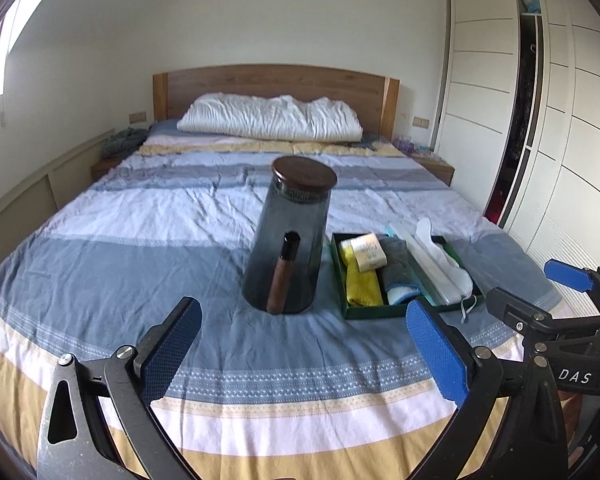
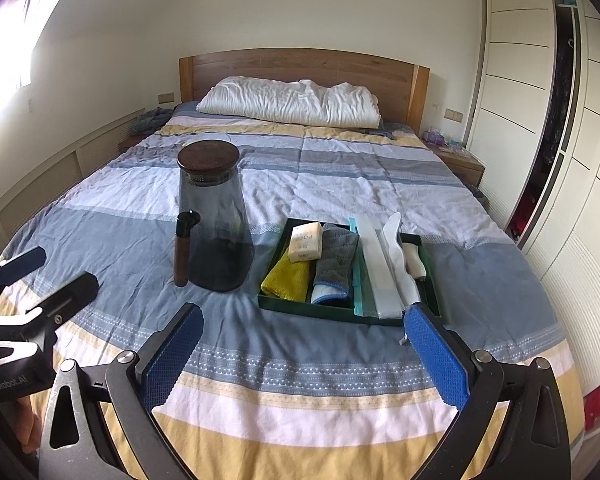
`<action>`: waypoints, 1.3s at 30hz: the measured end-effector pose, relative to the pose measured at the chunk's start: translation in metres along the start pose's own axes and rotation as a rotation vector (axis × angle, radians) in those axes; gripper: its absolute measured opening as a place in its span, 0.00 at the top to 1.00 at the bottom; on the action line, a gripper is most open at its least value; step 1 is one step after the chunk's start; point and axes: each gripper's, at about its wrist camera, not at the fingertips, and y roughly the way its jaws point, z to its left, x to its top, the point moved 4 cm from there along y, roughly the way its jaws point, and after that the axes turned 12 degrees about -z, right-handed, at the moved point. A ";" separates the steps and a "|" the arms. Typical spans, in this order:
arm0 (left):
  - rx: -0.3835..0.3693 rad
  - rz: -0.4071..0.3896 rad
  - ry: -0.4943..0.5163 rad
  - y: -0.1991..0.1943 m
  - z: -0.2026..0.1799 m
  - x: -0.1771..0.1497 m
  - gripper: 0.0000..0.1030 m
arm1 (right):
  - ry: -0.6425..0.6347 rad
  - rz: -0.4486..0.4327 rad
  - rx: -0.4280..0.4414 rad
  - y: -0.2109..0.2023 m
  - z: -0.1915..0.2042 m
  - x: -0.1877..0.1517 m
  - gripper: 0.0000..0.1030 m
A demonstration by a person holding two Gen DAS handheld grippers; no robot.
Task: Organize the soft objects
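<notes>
Cloths (image 2: 288, 276) and mask (image 2: 400, 264) are seen packed in the tray (image 2: 332, 312) on the bed (image 2: 300, 360) beside the jug (image 2: 214, 216), both grippers (image 1: 304, 344) (image 2: 304, 348) held apart and empty, so either sorted or awaiting sorting.

Daylight floods from a window (image 2: 8, 28) at far left, blown out to glare; the bedspread (image 2: 320, 184) is sharp, the edges bend and darken.

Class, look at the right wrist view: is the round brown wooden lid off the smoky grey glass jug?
No, the round brown wooden lid sits on top of the smoky grey glass jug.
</notes>
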 end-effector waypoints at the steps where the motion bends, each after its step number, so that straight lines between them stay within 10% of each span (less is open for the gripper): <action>1: 0.000 -0.007 -0.002 -0.002 0.000 0.001 0.01 | 0.000 -0.002 0.000 0.000 0.000 0.001 0.00; 39: 0.018 -0.093 0.003 -0.035 0.003 0.016 0.01 | -0.037 -0.035 0.006 -0.028 0.011 0.009 0.00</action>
